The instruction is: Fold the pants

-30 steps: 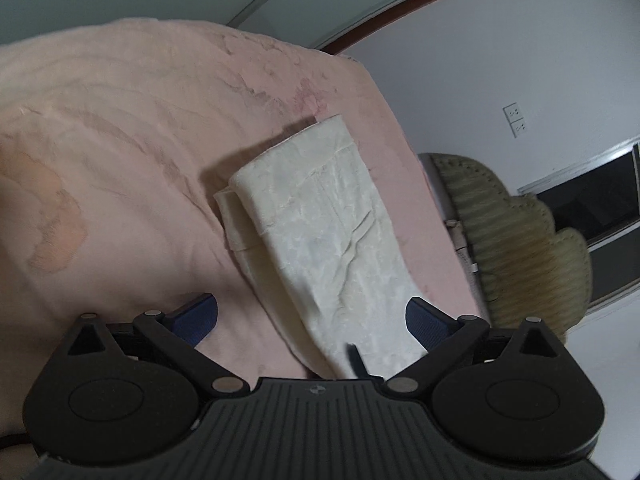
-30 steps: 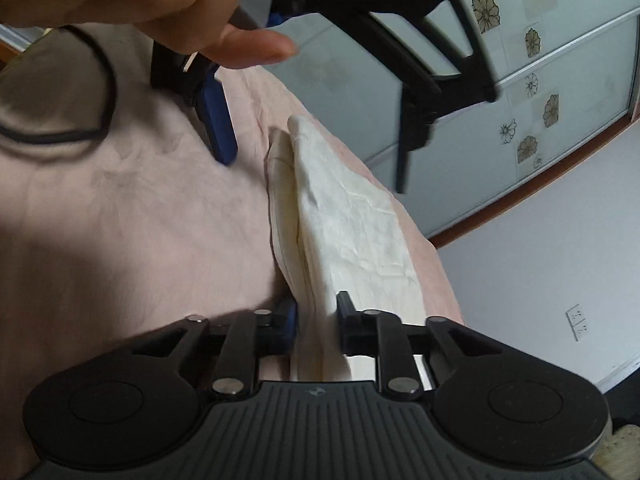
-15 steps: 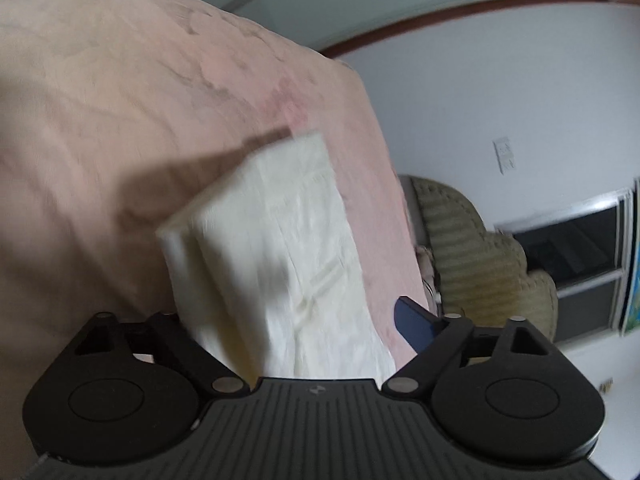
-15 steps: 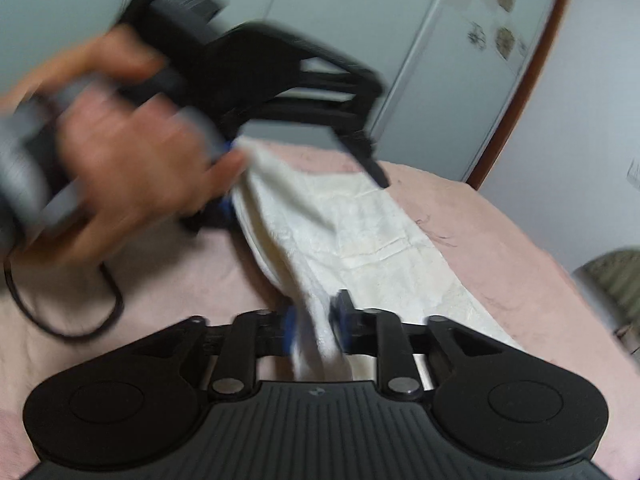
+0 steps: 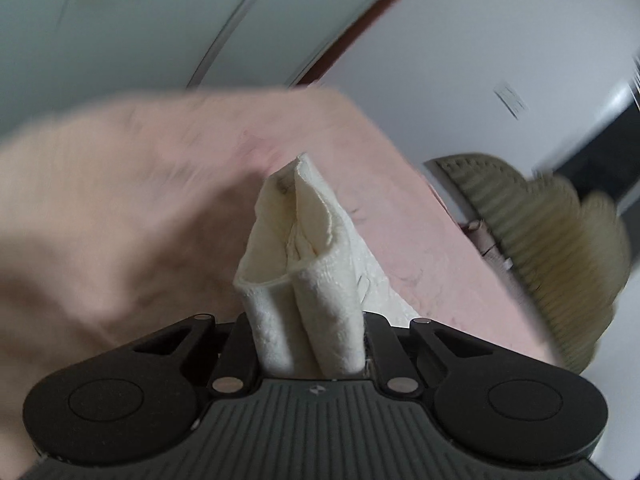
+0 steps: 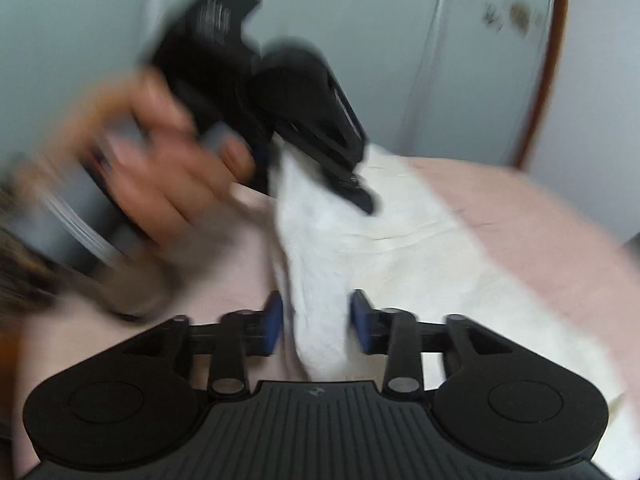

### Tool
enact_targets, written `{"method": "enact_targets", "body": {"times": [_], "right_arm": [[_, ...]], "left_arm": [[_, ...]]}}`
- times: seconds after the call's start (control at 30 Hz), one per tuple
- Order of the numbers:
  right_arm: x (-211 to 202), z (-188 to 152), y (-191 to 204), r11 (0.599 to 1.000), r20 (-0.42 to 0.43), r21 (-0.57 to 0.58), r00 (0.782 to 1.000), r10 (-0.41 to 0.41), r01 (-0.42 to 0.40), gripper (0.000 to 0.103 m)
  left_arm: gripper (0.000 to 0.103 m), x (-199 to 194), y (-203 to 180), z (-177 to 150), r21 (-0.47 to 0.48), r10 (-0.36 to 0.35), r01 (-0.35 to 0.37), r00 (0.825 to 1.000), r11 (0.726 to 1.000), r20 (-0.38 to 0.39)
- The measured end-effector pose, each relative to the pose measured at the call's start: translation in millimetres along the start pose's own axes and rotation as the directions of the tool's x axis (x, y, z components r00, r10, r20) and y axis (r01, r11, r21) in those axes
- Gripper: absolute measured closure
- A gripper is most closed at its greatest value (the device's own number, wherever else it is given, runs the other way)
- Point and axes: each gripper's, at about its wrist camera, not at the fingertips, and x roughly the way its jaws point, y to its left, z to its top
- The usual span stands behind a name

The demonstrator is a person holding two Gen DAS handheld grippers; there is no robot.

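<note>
From the left wrist view, the pink bedspread (image 5: 120, 220) fills the left and middle, blurred with motion. In the near middle the left gripper (image 5: 308, 344) is clenched on the cream pants (image 5: 304, 280): a bunched, doubled fold of the cloth rises from between its black arms and peaks toward the far side, lifted off the bed. To the right, past the bed's edge, sits an olive ribbed chair (image 5: 540, 248) against a white wall, with a wall socket (image 5: 512, 100) higher up.

From the right wrist view, a hand (image 6: 160, 184) at the left is wrapped around the handle of the left gripper (image 6: 312, 184), all heavily smeared; its dark fingers meet the far end of the pants (image 6: 420, 264). In the near middle the right gripper (image 6: 316, 320) stands released, its blue pads (image 6: 274, 322) apart on either side of a raised ridge of cloth; whether they touch it I cannot tell. The rest of the pants spreads flat to the right over the bedspread (image 6: 560, 220). Behind stands a pale wardrobe door (image 6: 440, 40) with small flower prints.
</note>
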Motion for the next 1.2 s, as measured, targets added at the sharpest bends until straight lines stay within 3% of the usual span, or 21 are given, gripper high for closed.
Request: {"method": "enact_targets", "body": {"times": [0.07, 0.13, 0.2, 0.3, 0.37, 0.43, 0.57, 0.7, 0.8, 0.93, 1.1, 1.2], "right_arm": [[-32, 0, -23, 0.988, 0.126, 0.108, 0.987, 0.095, -0.109, 0.062], [-49, 1, -44, 0.977, 0.192, 0.196, 0.981, 0.040, -0.078, 0.062], [-50, -1, -58, 0.971, 0.146, 0.233, 0.986, -0.086, 0.051, 0.062], [-35, -8, -69, 0.948, 0.005, 0.228, 0.973, -0.230, 0.223, 0.062], [-27, -10, -76, 0.946, -0.007, 0.232, 0.973, -0.231, 0.226, 0.062], [-30, -4, -76, 0.946, 0.044, 0.211, 0.965, -0.260, 0.245, 0.062], [-56, 13, -69, 0.953, 0.214, 0.019, 0.930, -0.299, 0.303, 0.054], [-83, 14, -80, 0.936, 0.221, -0.093, 0.924, -0.313, 0.340, 0.053], [-118, -1, -100, 0.948, 0.232, -0.027, 0.924, -0.303, 0.317, 0.043], [-148, -28, -123, 0.937, 0.246, 0.074, 0.904, -0.350, 0.343, 0.035], [-183, -65, -113, 0.897, 0.216, 0.169, 0.872, -0.439, 0.409, 0.034], [-196, -85, -119, 0.879, 0.186, 0.200, 0.864, -0.468, 0.433, 0.034]], "left_arm": [[0.092, -15, -23, -5, 0.090, 0.009, -0.014, 0.999, 0.996, 0.054], [0.091, -29, -43, -14, 0.155, 0.008, -0.023, 0.995, 0.988, 0.097], [0.091, -42, -64, -23, 0.221, 0.011, -0.042, 0.990, 0.974, 0.138], [0.091, -63, -95, -39, 0.327, -0.009, -0.060, 0.979, 0.943, 0.204], [0.091, -73, -116, -52, 0.396, -0.038, -0.057, 0.973, 0.916, 0.226], [0.091, -77, -135, -65, 0.460, -0.073, -0.041, 0.971, 0.887, 0.229], [0.091, -83, -170, -83, 0.542, -0.146, 0.012, 0.968, 0.840, 0.204], [0.091, -75, -200, -99, 0.588, -0.213, 0.081, 0.964, 0.805, 0.159], [0.091, -68, -218, -115, 0.612, -0.267, 0.154, 0.959, 0.775, 0.097], [0.090, -52, -248, -144, 0.658, -0.310, 0.221, 0.950, 0.720, 0.021], [0.090, -31, -281, -183, 0.693, -0.317, 0.272, 0.946, 0.667, -0.067], [0.090, -18, -293, -205, 0.723, -0.297, 0.273, 0.950, 0.634, -0.097]]}}
